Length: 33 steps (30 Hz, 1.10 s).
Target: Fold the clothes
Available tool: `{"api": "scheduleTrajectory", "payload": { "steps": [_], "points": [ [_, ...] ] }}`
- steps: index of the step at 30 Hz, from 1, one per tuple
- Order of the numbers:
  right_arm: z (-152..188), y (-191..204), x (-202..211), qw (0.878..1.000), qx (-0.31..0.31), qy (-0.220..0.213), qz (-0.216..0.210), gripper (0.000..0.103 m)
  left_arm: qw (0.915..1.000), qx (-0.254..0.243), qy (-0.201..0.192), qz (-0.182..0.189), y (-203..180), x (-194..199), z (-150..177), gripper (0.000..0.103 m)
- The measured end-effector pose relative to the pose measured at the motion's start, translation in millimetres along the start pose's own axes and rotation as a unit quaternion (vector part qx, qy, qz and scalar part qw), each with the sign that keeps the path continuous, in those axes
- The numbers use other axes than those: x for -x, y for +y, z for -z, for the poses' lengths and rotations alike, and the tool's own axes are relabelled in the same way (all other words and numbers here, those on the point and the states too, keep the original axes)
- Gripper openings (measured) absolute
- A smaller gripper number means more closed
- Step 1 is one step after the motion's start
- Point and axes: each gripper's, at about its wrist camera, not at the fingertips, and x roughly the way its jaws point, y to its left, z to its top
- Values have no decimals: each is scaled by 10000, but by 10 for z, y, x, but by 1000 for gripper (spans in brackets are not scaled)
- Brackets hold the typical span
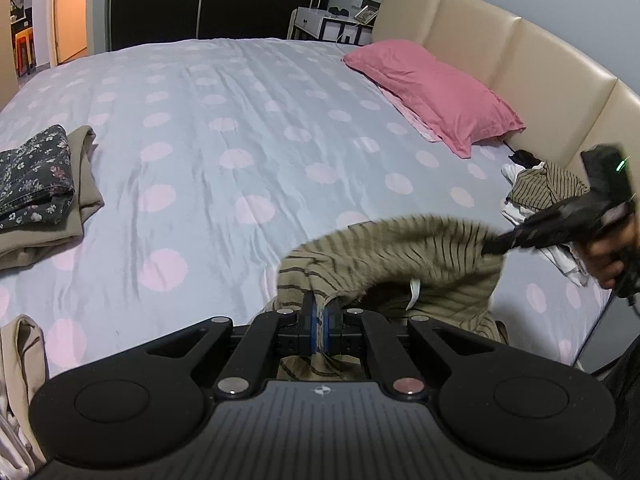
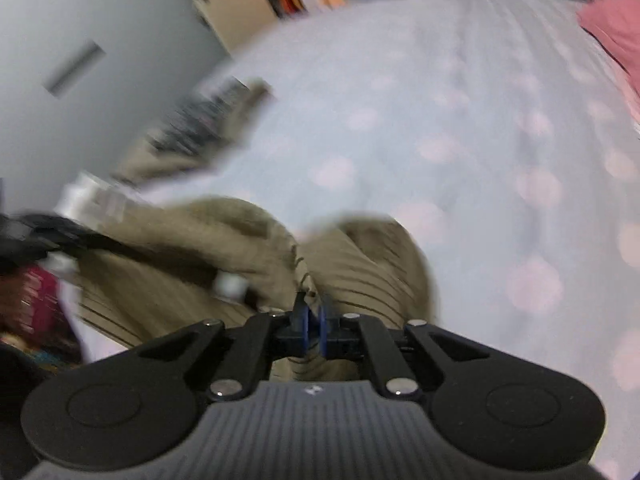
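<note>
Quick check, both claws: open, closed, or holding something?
Left claw: closed on the striped garment.
Right claw: closed on the same striped garment, at another edge.

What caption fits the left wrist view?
Left gripper and right gripper each pinch the striped olive garment above the polka-dot bedspread, folded clothes stacked at left.

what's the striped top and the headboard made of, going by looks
Striped top: soft matte knit or woven fabric, probably cotton; it drapes and bunches. Headboard: smooth cream leather or faux leather with slight sheen, in padded panels; which one can't be told.
</note>
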Motion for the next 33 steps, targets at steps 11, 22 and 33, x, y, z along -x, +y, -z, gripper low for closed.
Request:
{"api": "scheduleTrajectory", "payload": {
  "steps": [11,22,33],
  "points": [
    [190,1075,-87,9412,2924,-1086,1298,50,10000,0,-5,33,-38,-23,2,2],
    [367,1294,-840,9227,3666,-94,1190,50,10000,47,-49,67,41,38,23,2],
    [382,1147,-929,9229,3482,358,1603,8,10000,50,-57,34,101,46,21,2]
  ]
}}
